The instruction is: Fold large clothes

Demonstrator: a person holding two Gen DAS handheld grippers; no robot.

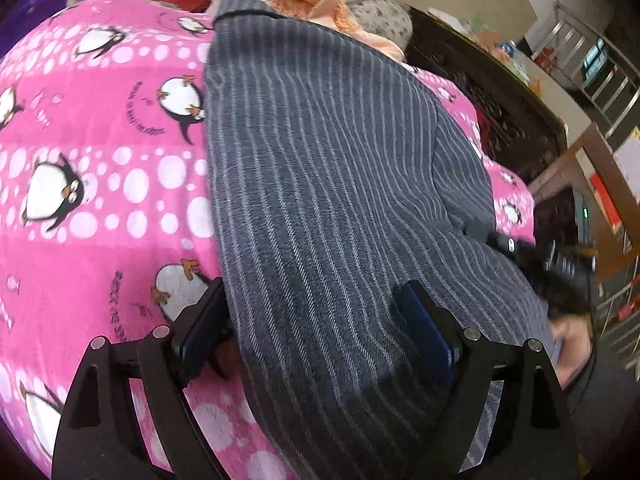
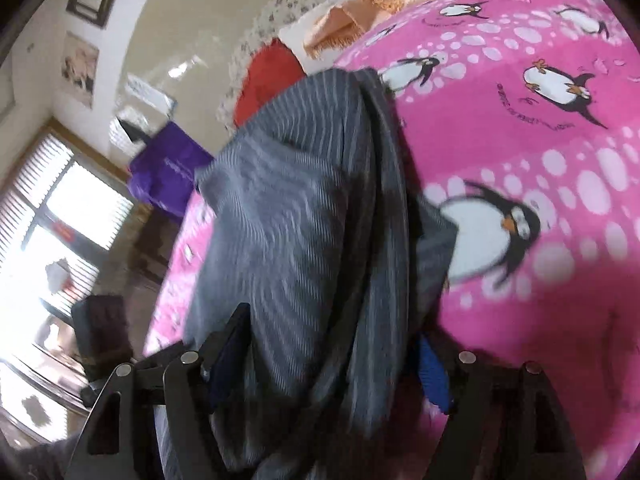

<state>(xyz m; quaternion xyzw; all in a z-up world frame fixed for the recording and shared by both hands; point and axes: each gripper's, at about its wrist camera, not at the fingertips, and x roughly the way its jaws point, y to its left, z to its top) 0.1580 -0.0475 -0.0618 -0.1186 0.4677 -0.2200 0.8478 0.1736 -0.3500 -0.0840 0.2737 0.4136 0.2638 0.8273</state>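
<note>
A: Grey striped garment (image 1: 320, 140): where, against the left claw (image 1: 312, 286)?

B: Spread flat on the pink penguin blanket (image 1: 120, 200), stretching away from the claw toward the head of the bed. Near end right between the fingers.

A: Both fingers on the cloth?

B: Not quite. One at the garment's edge, just over bare blanket; the other planted on the stripes, well in from the opposite edge.

A: Holding anything?

B: No. Spread wide, straddling the cloth, pinching nothing.

A: And the right claw (image 2: 332, 324)?

B: Fairly wide apart too. Garment there bunched into long folds, filling the gap between the fingers and running on past the tips, up across the blanket.

A: Gripped, then?

B: Hard to say (too much blur). One pad against the fabric, the blue pad (image 2: 434, 376) just beside a fold on the other side. Pressing or merely touching, cannot tell.

A: Anything near the garment's far end?

B: Orange cloth (image 2: 360, 12) and a red cushion (image 2: 268, 76), just beyond the far end, at the blanket's edge. Purple bag (image 2: 168, 168) off to the side, apart from the garment.
</note>
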